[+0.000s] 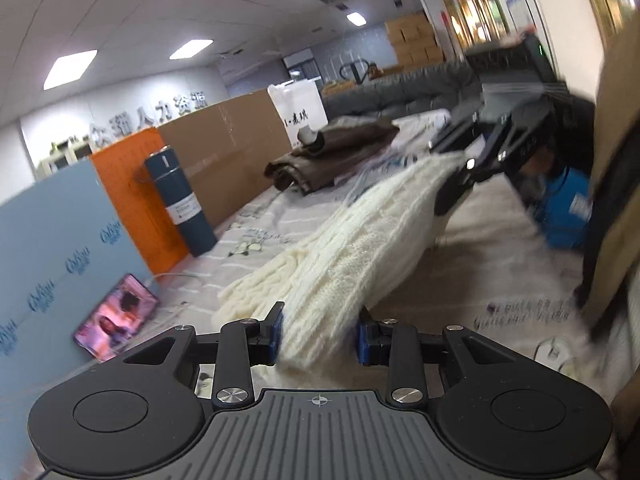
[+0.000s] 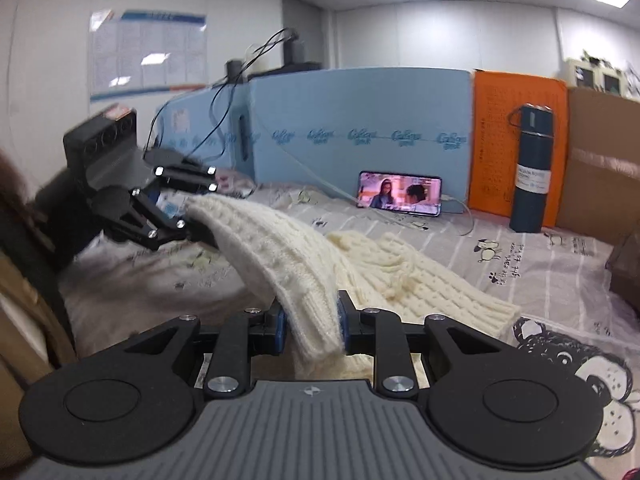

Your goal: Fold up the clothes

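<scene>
A cream cable-knit sweater (image 1: pixel 360 236) is stretched above the bed between both grippers. My left gripper (image 1: pixel 320 330) is shut on one end of it, knit bunched between the blue pads. At the far end, the right gripper (image 1: pixel 466 166) clamps the other edge. In the right wrist view the same sweater (image 2: pixel 288 256) runs from my right gripper (image 2: pixel 312 326), shut on its ribbed hem, across to the left gripper (image 2: pixel 188 216). The rest of the garment (image 2: pixel 412 276) lies slack on the sheet.
A printed bedsheet (image 2: pixel 540 264) covers the bed. A phone (image 2: pixel 400 199) plays video against a blue foam board (image 2: pixel 360 136). A dark blue flask (image 2: pixel 531 168) stands by an orange panel (image 1: pixel 132 184). Folded brown clothes (image 1: pixel 332 152) lie farther back. A blue box (image 1: pixel 566 212) stands at the right.
</scene>
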The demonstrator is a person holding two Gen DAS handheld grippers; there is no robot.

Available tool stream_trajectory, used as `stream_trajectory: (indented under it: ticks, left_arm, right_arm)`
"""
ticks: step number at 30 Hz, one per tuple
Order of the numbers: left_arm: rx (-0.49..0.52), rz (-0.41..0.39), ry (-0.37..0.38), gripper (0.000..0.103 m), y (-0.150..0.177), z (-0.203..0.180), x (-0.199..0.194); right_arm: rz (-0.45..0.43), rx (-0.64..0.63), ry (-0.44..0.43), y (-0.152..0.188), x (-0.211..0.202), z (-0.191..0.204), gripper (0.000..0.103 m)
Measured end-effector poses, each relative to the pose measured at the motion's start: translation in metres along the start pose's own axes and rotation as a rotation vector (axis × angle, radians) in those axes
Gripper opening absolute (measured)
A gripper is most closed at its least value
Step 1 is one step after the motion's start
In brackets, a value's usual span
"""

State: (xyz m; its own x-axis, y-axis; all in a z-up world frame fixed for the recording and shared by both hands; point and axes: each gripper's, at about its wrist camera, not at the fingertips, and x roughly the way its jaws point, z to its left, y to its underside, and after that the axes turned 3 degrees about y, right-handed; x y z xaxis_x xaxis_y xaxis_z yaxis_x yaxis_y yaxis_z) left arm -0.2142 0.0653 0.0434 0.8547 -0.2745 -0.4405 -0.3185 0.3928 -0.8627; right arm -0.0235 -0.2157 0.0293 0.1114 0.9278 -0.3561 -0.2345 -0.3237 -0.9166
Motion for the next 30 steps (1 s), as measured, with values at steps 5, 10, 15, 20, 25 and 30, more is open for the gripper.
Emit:
stream_trajectory:
  ticks: [5, 10, 15, 20, 25, 30]
  left_arm:
    - [-0.214, -0.06, 0.038, 0.035, 0.003, 0.039, 0.024]
    - [-0.507, -0.162, 0.01, 0.044, 0.011, 0.078, 0.05]
    - [-0.562, -0.128, -0.085, 0.055, 0.013, 0.087, 0.077]
    - [-0.565, -0.107, -0.218, 0.083, 0.012, 0.089, 0.085]
    - [-0.551, -0.109, -0.251, 0.096, 0.011, 0.085, 0.077]
    - [-0.495, -0.013, -0.349, 0.096, 0.012, 0.076, 0.097]
  right_arm:
    - [-0.054, 0.156, -0.016, -0.003, -0.003, -0.02, 0.022]
    - [-0.118, 0.371, -0.04, -0.002, 0.005, -0.055, 0.022]
    - [-0.126, 0.444, 0.058, -0.006, 0.016, -0.07, 0.023]
    - [-0.132, 0.451, 0.222, -0.01, 0.028, -0.075, 0.038]
    - [-0.154, 0.44, 0.273, -0.008, 0.022, -0.072, 0.066]
    - [-0.107, 0.382, 0.272, -0.009, 0.025, -0.06, 0.085]
